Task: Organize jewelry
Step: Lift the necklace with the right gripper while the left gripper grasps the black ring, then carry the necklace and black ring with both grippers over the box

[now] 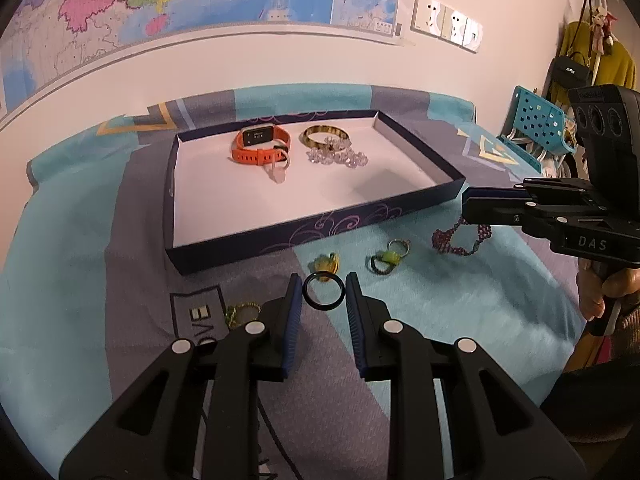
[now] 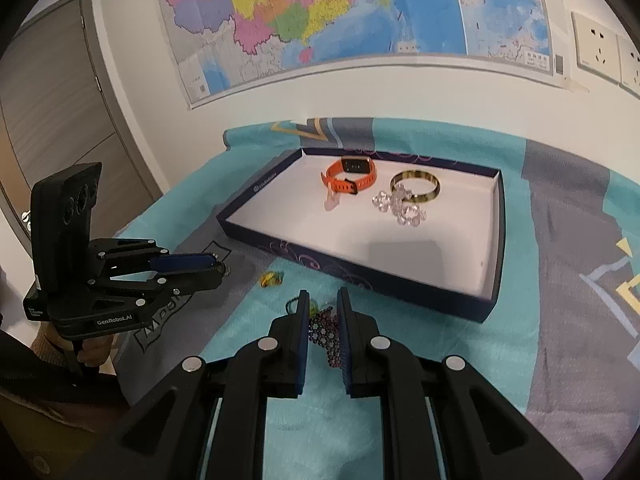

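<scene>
Both grippers are gripping jewelry over the bed cover, neither piece in the box yet. The left gripper (image 1: pixel 324 290) is pinching a black ring (image 1: pixel 323 291) between its blue pads, jaws narrow, ring standing upright at the fingertips, just short of the box's near wall. The right gripper (image 2: pixel 323 318) is clamping a dark purple beaded bracelet (image 2: pixel 326 338); in the left wrist view the bracelet is hanging below that gripper's fingers and appears to be clearing the cover, though contact at the lowest beads is hard to tell. The box (image 1: pixel 420 150) is sitting open on the patterned bed cover (image 1: pixel 460 312), and three or four pieces are already lying in its far part: an orange watch (image 1: pixel 260 145), a gold bangle (image 1: pixel 324 135), a clear bead bracelet (image 1: pixel 338 156) overlapping the bangle, and a small pale pink piece (image 1: pixel 276 174) beside the watch strap, too blurry to name. Near half of the box floor is showing bare. Loose on the cover in front of the box: a yellow ring (image 1: pixel 326 263), a green ring piece (image 1: pixel 386 259) with a smaller ring (image 1: pixel 399 245) just beside it, and a gold-green piece (image 1: pixel 242 314) to the left of the left gripper. So roughly the midpoint by my read: some pieces in, two being carried, about four waiting on the cover. Both held pieces look ready to go over the near wall and get dropped on the bare floor.
</scene>
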Tool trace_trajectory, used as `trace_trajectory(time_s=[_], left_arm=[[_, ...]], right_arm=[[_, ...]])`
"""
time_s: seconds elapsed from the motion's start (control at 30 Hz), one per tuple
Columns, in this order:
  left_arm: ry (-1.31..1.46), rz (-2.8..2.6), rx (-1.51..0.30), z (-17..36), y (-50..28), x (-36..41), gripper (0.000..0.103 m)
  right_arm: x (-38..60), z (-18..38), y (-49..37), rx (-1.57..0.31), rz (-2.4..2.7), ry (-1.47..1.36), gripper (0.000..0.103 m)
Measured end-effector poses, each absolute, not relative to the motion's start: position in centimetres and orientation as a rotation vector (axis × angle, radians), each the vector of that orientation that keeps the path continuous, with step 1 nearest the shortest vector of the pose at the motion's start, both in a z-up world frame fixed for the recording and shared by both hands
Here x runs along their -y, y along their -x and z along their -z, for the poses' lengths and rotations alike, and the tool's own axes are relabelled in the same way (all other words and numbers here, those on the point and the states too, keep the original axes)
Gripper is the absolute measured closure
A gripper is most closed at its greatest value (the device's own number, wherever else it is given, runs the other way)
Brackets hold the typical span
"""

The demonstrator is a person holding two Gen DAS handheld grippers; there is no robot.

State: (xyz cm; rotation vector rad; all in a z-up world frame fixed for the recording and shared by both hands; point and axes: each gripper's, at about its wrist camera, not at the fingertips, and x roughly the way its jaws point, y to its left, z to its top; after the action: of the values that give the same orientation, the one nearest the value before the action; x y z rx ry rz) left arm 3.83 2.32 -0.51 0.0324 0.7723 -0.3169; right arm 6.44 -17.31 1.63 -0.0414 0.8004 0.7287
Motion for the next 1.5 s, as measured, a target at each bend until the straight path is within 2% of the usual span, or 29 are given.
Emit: trace_trajectory(time_s=[0.9,1.5], left_arm=[[-0.059,0.335,-0.714,-2.3,-7.5,-1.7,0.080],[-0.060,0.306,-0.749,-1.3,-12.1,-1.5,0.080]], right_arm=[[16.8,-5.6,-11.2,-0.706,-0.728,0.029,0.091],[15.4,-3.8,-16.2,-0.764,-0.709,-0.021,0.091]])
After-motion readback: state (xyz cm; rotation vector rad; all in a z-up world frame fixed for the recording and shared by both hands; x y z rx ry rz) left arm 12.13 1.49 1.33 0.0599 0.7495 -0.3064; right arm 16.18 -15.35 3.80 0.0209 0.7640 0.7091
